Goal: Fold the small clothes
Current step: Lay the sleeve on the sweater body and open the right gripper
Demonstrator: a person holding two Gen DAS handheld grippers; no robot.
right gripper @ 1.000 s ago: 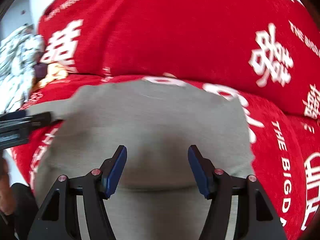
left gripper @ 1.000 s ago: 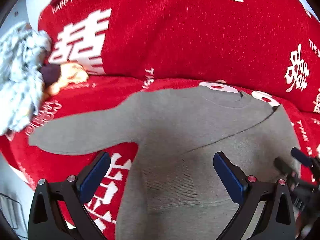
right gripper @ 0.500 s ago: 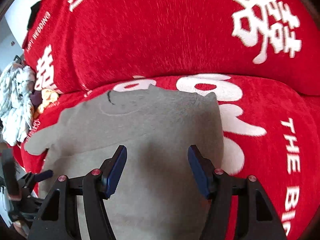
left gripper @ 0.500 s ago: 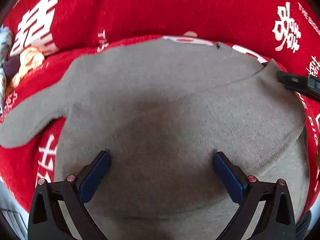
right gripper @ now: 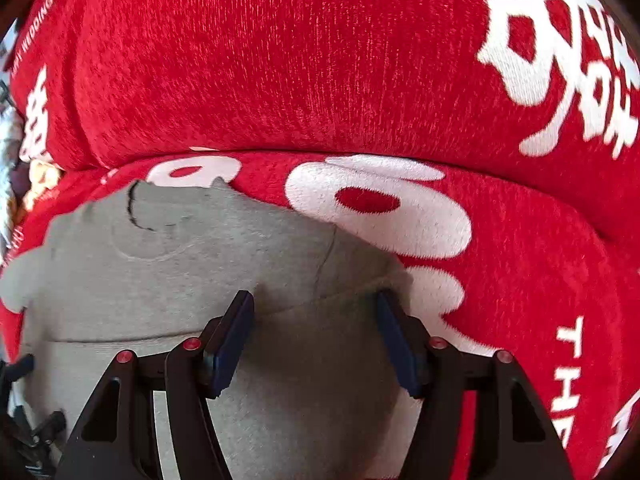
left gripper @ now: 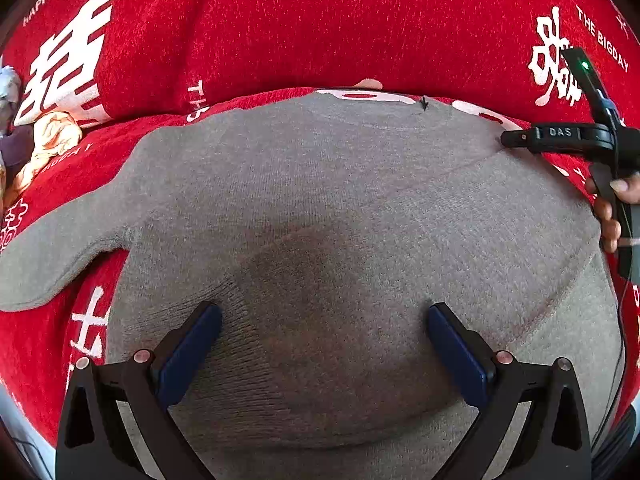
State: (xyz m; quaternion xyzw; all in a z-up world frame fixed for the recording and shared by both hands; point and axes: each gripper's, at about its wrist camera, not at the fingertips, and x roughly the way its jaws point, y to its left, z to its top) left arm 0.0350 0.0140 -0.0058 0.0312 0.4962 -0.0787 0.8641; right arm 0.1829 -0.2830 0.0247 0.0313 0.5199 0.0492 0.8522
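sweater [left gripper: 340, 208], grey and small, lies spread flat on the seat of a red sofa cover [left gripper: 320, 28] printed with white characters and words. over at the far left of the left wrist view a bundle of pale and cream cloth [left gripper: 48, 140] sits against the backrest, apart from the sweater. next comes the sweater's one outstretched sleeve [left gripper: 52, 256], pointing left across the red fabric. the neckline [left gripper: 384, 116] faces the backrest, with a small dark mark at the collar. the left gripper [left gripper: 320, 344] hangs low over the middle of the body of the sweater, its blue-padded fingers [left gripper: 188, 356] spread wide and pinching nothing; a shadow falls on the knit between them. further right, a fold line runs slantwise across the chest where the other sleeve side has been laid over the body. at the right edge the right gripper [left gripper: 508, 139] reaches in at the shoulder, its tip just at the cloth, with a hand [left gripper: 612, 208] wrapped round its handle.

in the right wrist view the right gripper [right gripper: 316, 336] sits at the sweater's [right gripper: 160, 272] right shoulder edge, fingers [right gripper: 230, 340] apart, a folded edge of grey knit lying between them; whether the pads touch the cloth i cannot tell. to its right the sofa cover [right gripper: 520, 280] shows bare red with big white print.
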